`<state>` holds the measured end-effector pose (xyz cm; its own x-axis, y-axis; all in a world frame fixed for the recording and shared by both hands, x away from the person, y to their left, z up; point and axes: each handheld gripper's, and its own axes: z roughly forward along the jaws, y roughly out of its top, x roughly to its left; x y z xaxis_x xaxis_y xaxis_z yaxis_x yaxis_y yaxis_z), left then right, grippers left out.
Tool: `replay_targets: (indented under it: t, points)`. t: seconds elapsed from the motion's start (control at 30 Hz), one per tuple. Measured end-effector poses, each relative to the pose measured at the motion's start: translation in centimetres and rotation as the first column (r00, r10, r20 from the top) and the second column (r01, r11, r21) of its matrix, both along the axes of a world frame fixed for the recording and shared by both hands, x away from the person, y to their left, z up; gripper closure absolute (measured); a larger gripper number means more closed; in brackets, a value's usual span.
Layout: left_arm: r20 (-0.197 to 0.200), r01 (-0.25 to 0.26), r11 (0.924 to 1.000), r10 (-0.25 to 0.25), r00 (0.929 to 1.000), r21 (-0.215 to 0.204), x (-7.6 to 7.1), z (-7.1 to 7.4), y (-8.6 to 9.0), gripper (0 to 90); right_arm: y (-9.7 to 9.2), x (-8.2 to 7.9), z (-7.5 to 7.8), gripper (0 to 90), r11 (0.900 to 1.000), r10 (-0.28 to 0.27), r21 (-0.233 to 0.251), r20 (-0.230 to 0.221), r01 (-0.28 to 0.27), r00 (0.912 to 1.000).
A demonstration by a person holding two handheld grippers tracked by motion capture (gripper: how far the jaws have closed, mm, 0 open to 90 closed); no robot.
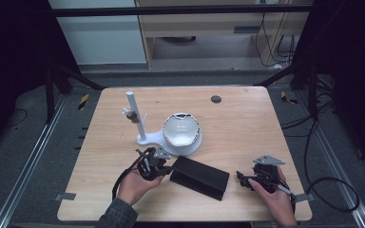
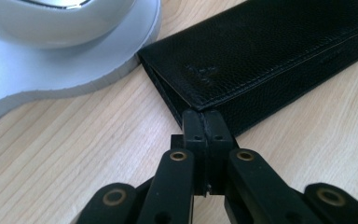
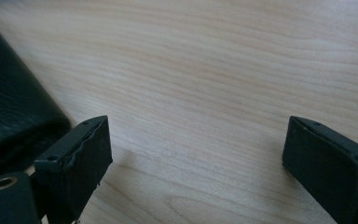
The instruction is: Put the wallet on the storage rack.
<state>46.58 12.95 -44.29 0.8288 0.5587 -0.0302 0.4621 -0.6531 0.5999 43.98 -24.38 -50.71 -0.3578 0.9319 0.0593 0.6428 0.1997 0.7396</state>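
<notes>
Left gripper: jaws fully together, tips against the near corner of the black case. No part of the case shows between the pads; likely bracing or nudging it, not gripping.

Right gripper: jaws wide apart over bare table, nothing between them. The case's other end lies just beside its left jaw, not touching. Probably lined up to take that end.

Case: flat on the table, set diagonally between the two grippers, closed, grained leather look. In the high view it sits near the front edge, case.

Stand: white base behind the case, upright post at left, bowl-shaped shell on it. Base edge just beside the case's far corner.
</notes>
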Motion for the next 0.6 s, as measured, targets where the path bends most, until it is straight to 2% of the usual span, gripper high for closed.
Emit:
replay_targets:
  t: [0.07,0.13,0.17,0.2,0.37,0.53,0.6]
  points:
    - [0.001,0.006,0.9999,-0.006,1.0,-0.009,0.1,-0.1,-0.2,89.9,0.0,-0.3,0.7,13.6,0.9999,0.01,-0.002,0.021,-0.01,0.9997]
    - [0.003,0.011,0.9998,-0.011,0.9999,-0.014,0.3,-0.2,-0.3,89.9,0.0,-0.8,1.7,15.8,0.9992,0.03,-0.027,0.046,-0.029,0.9985]
    - [0.003,0.011,0.9998,-0.011,0.9999,-0.014,0.3,-0.2,-0.3,89.9,0.0,-0.8,1.7,15.8,0.9992,0.03,-0.027,0.046,-0.029,0.9985]
    - [0.0,0.018,0.9995,-0.018,0.9998,-0.024,0.5,-0.3,-0.5,89.9,0.1,-1.5,2.8,18.9,0.9982,0.053,-0.032,0.068,-0.051,0.9963]
    - [0.015,0.041,0.9992,-0.041,0.9991,0.003,0.9,0.0,-1.1,89.8,0.0,-3.2,5.5,23.6,0.9936,0.104,-0.055,0.103,-0.098,0.9892]
    - [0.018,0.088,0.996,-0.088,0.9959,0.014,1.3,0.5,-1.7,89.7,0.9,-3.8,6.9,28.0,0.9857,0.162,-0.058,0.071,-0.158,0.9842]
    - [0.014,0.092,0.9958,-0.092,0.9957,-0.003,1.5,0.5,-1.5,89.5,1.7,-3.9,7.3,28.4,0.9768,0.208,-0.063,0.059,-0.205,0.9763]
